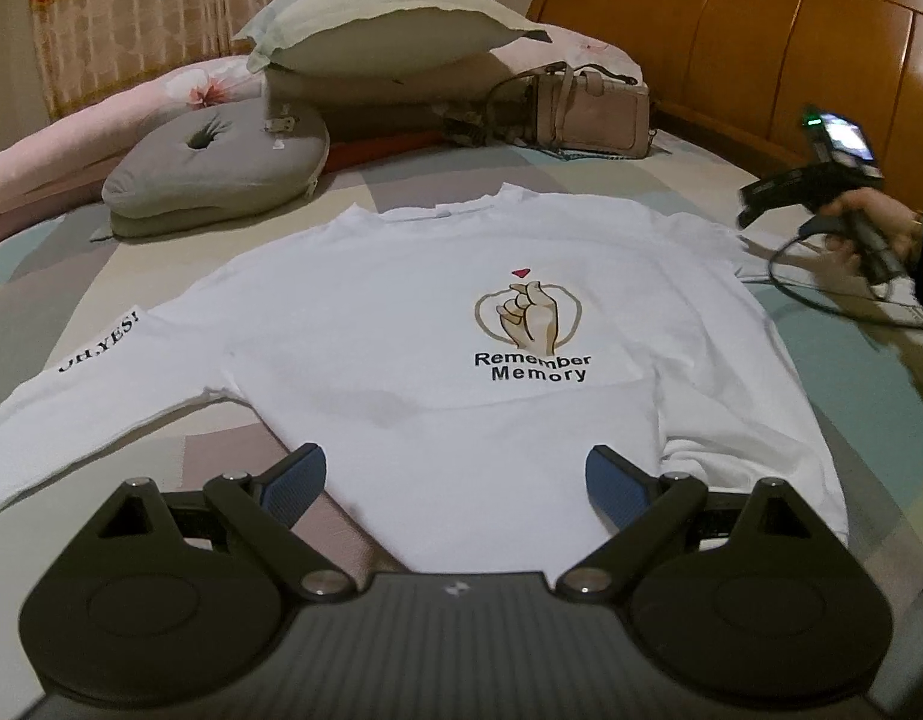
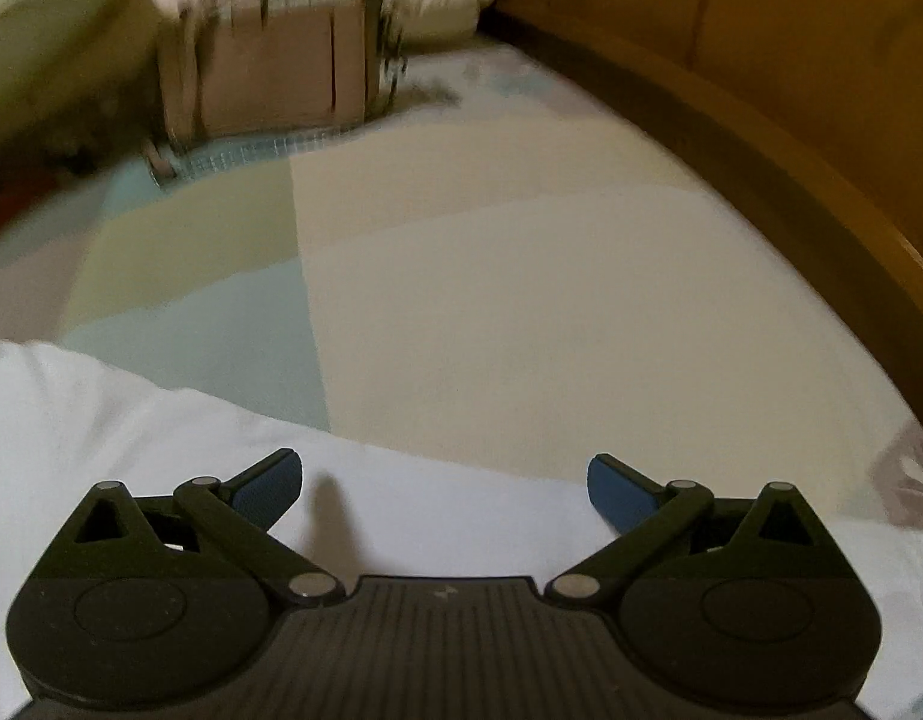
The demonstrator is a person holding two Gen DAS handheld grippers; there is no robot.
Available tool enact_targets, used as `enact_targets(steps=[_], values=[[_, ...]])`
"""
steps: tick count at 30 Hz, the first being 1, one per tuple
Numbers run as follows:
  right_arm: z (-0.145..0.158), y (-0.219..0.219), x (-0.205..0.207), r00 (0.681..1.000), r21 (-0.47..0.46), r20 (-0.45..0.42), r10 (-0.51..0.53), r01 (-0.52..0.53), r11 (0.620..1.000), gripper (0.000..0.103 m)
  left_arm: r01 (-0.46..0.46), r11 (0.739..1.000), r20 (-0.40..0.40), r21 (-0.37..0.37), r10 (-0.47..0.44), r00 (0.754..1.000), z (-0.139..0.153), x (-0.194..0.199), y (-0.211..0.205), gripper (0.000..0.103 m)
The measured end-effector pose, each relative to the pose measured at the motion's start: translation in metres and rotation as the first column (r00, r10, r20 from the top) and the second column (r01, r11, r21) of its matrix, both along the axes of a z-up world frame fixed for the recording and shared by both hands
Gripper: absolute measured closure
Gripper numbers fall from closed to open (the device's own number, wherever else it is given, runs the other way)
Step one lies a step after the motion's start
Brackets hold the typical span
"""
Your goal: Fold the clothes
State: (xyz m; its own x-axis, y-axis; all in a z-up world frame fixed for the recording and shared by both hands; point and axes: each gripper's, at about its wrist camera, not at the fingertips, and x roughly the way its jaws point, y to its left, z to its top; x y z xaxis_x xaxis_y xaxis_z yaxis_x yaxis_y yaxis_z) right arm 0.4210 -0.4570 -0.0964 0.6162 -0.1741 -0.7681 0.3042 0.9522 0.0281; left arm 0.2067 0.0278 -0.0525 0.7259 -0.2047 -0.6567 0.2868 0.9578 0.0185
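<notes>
Left gripper [image 1: 455, 462]: spread wide, nothing between the blue pads, poised just over the near hem of the white long-sleeved shirt [image 1: 401, 360]. Right gripper [image 2: 443, 462]: likewise fully apart and empty, held in a hand [image 1: 881, 228] off the shirt's far right shoulder, fingers above the white edge there.

Shirt: flat and face up on the bed, print uppermost. Long axis straight away from the left gripper, hem nearest, collar [image 1: 455, 210] farthest. Left sleeve [image 1: 71, 378], lettered in black, stretched out sideways to the left, well off the body. Right sleeve harder to read; appears to lie down along the right side, cannot tell for certain.

Judged from this: no fold made yet. Hem squarely ahead of the left gripper, so nearer arm for the bottom edge and for the outstretched sleeve. Shoulder and right side closer to the right gripper. In the right wrist view, the cloth's edge crosses under the fingers from upper left to lower right, bare sheet beyond, so a small drop and pinch would likely meet fabric. That view is blurred, so exact contact cannot be told.

Around the shirt: patchwork bedsheet [image 1: 851, 420] in pale blocks. Beyond the collar, a grey cushion [image 1: 221, 162] to the left, a pinkish handbag [image 1: 587, 114] to the right, a large pillow [image 1: 389, 30] behind both. Wooden headboard [image 1: 761, 30] along the far right. All well apart from the shirt.
</notes>
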Motion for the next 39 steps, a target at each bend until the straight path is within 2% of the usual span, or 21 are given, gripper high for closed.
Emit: enact_targets(steps=[2,6,11,15,20,24,29,32,34,37,39], values=[[0.011,-0.007,-0.032,0.999,-0.033,0.046,0.012,-0.010,0.999,0.000,-0.001,1.000,-0.004,0.002,0.001,1.000,0.000,0.001,-0.001,0.010],[0.007,-0.013,-0.081,0.998,-0.106,0.057,0.022,-0.016,0.994,0.000,0.012,1.000,-0.004,0.001,-0.012,1.000,0.001,0.001,-0.012,0.010],[-0.019,-0.016,-0.090,1.000,-0.126,0.014,0.007,-0.006,0.992,0.000,0.036,0.999,0.004,0.009,-0.036,0.999,0.006,-0.001,-0.029,0.010],[-0.025,-0.030,-0.119,0.998,-0.080,0.060,-0.027,0.032,0.996,0.000,0.067,0.998,0.003,0.006,-0.067,0.998,0.008,-0.006,-0.033,0.009],[-0.017,-0.053,-0.164,0.993,-0.065,0.099,-0.059,0.065,0.996,0.000,0.064,0.997,-0.010,0.044,-0.064,0.998,0.004,-0.001,-0.040,0.010],[-0.004,-0.070,-0.164,0.982,-0.023,0.160,-0.101,0.106,0.994,0.000,0.081,0.996,-0.003,0.030,-0.081,0.997,0.006,-0.002,-0.047,0.009],[-0.023,-0.077,-0.147,0.991,-0.038,0.124,-0.056,0.061,0.997,0.000,0.095,0.994,-0.005,0.050,-0.094,0.996,0.006,-0.003,-0.053,0.009],[-0.028,-0.091,-0.158,0.987,-0.065,0.151,-0.054,0.064,0.996,0.000,0.086,0.995,-0.008,0.059,-0.085,0.996,0.005,-0.002,-0.051,0.009],[-0.022,-0.104,-0.165,0.982,-0.044,0.145,-0.123,0.131,0.990,0.001,0.078,0.995,-0.009,0.063,-0.078,0.997,0.004,0.000,-0.050,0.009],[-0.009,-0.115,-0.168,0.964,0.041,0.174,-0.200,0.195,0.980,0.000,0.078,0.995,-0.010,0.055,-0.077,0.997,0.004,0.001,-0.051,0.009],[-0.002,-0.112,-0.160,0.960,0.048,0.198,-0.200,0.195,0.980,0.000,0.081,0.995,-0.012,0.054,-0.080,0.997,0.003,0.002,-0.053,0.009]])
